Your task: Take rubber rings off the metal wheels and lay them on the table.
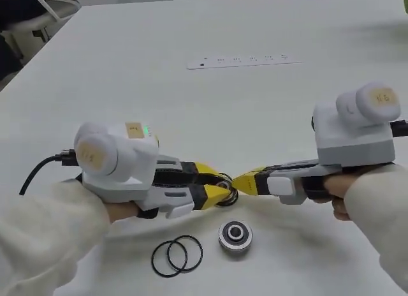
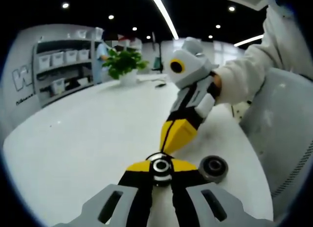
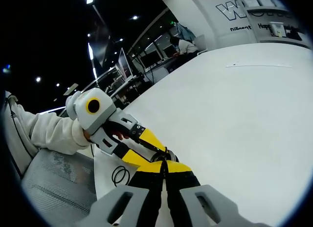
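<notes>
Two grippers meet tip to tip above the near part of the white table [image 1: 191, 111]. The left gripper [image 1: 222, 186] has its jaws clamped on a metal wheel [image 2: 161, 166]. In the left gripper view this wheel shows its round face and bright hub between the yellow tips, so its axle points back along the gripper and not up from the table. The wheel is held just above the table surface.

The right gripper [image 1: 238, 181] comes from the opposite side, and its long axis is almost in one line with the left one. Its jaws are pressed together, and their tips touch the rim of the held wheel. A thin black loop shows at that rim in the head view, but I cannot tell whether the tips pinch it.

Nearer to the person, a second wheel [image 1: 235, 235] lies flat on the table with its axle pointing up, just below the meeting tips. Two loose rubber rings [image 1: 176, 254] lie flat beside it on its left, overlapping each other and apart from the wheel.
</notes>
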